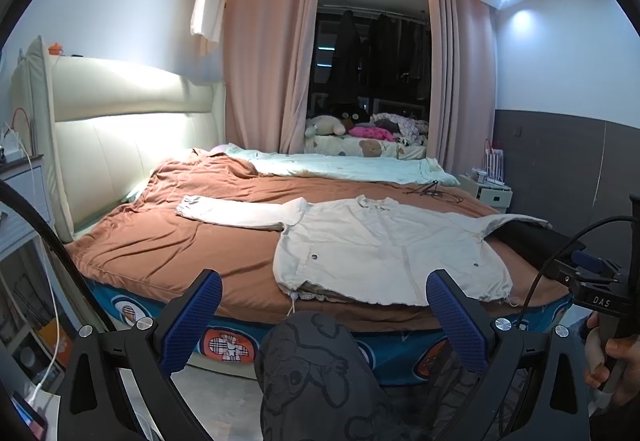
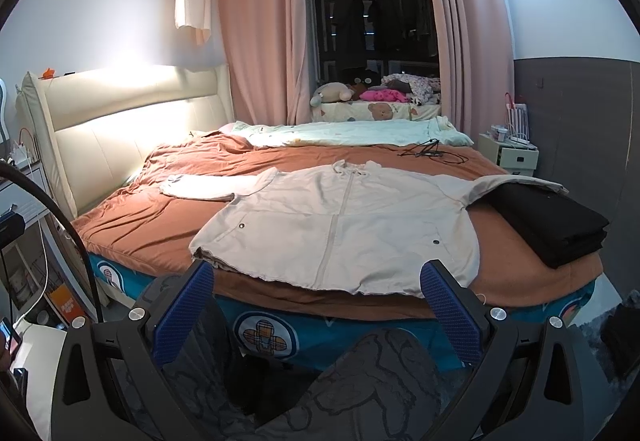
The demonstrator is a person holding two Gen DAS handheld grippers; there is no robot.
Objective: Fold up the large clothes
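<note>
A cream zip-up jacket [image 1: 384,249] [image 2: 344,225] lies spread flat, front up, on the brown bedcover [image 1: 168,241] [image 2: 140,217], hem at the bed's near edge. Its left sleeve [image 1: 236,213] [image 2: 200,188] stretches out toward the headboard. The other sleeve drapes over a folded black garment [image 1: 532,237] [image 2: 548,221]. My left gripper [image 1: 324,293] is open, held short of the bed with nothing between its blue fingers [image 1: 196,317]. My right gripper [image 2: 316,285] is open too, just before the hem. The right gripper's body [image 1: 600,293] shows at the right edge of the left wrist view, a hand around its handle.
A person's knees in dark patterned trousers [image 1: 316,369] [image 2: 380,373] fill the foreground below the fingers. A pale green quilt [image 1: 352,167] [image 2: 352,133] and a black cable [image 1: 432,191] [image 2: 432,152] lie farther back on the bed. Padded headboard [image 1: 132,137] at left, small nightstand [image 2: 516,157] at right.
</note>
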